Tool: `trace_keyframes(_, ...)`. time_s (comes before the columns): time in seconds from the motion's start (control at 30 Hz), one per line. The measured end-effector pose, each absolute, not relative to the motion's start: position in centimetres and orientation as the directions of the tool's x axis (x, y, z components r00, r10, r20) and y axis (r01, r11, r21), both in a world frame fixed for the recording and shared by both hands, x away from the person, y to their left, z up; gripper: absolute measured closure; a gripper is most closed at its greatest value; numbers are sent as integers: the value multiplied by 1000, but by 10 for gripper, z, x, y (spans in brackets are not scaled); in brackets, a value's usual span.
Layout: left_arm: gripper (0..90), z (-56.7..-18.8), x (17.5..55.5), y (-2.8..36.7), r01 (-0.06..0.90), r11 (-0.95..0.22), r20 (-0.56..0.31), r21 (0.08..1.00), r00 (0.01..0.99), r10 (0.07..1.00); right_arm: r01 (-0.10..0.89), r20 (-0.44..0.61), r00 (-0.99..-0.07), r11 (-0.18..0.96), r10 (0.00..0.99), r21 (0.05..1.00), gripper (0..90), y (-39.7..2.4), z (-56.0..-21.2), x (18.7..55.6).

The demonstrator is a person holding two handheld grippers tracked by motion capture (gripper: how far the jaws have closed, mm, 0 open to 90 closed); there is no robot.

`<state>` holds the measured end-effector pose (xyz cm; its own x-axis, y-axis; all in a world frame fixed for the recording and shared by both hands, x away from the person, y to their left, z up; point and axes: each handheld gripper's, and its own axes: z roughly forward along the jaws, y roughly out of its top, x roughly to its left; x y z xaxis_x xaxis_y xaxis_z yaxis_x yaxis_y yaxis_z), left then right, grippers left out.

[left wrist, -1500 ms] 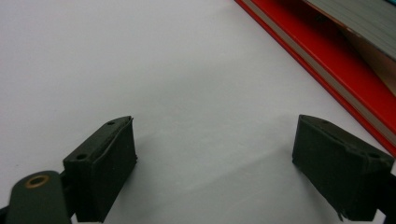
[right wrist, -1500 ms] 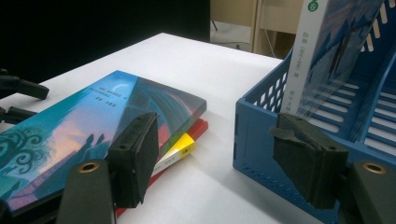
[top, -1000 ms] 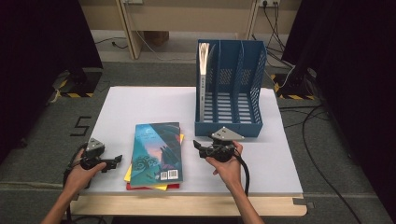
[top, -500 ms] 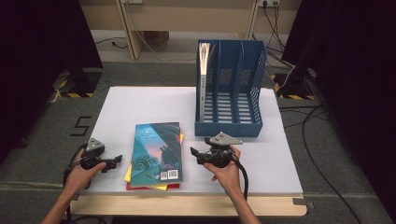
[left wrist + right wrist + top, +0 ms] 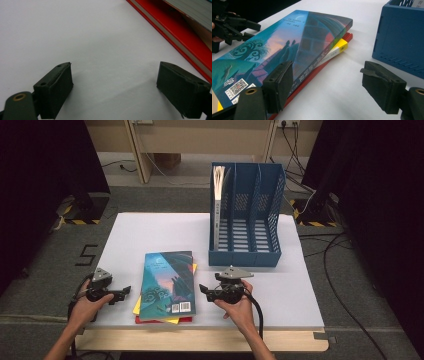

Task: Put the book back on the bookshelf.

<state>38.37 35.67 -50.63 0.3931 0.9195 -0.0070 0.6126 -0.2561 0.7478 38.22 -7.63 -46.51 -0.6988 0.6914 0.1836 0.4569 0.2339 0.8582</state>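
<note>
Three books lie stacked near the front of the white table (image 5: 150,230): a teal-covered book (image 5: 167,280) on top, a yellow book (image 5: 136,307) under it, a red book (image 5: 165,321) at the bottom. My left gripper (image 5: 125,292) rests just left of the stack, open, its jaws empty over bare table (image 5: 100,37), with the red book (image 5: 185,37) at the right. My right gripper (image 5: 202,291) is just right of the stack, open, pointing at the teal book (image 5: 287,47), apart from it. A blue file rack (image 5: 245,252) stands behind.
The rack has three compartments; a thin book (image 5: 218,195) stands upright in the left one. In the right gripper view the rack's corner (image 5: 399,37) is close on the right, and the left gripper (image 5: 249,28) sits beyond the stack. Cables trail over the front edge.
My right gripper has drifted a little toward the table's front edge, staying beside the stack. The left gripper and the books have not moved.
</note>
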Motion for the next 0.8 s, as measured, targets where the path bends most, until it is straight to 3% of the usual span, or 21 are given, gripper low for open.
trace_keyframes(0.8,123,-506,383,356,612,-260,-1,747,393,920,535,308,-691,177,654,826,258,-65,-482,401)
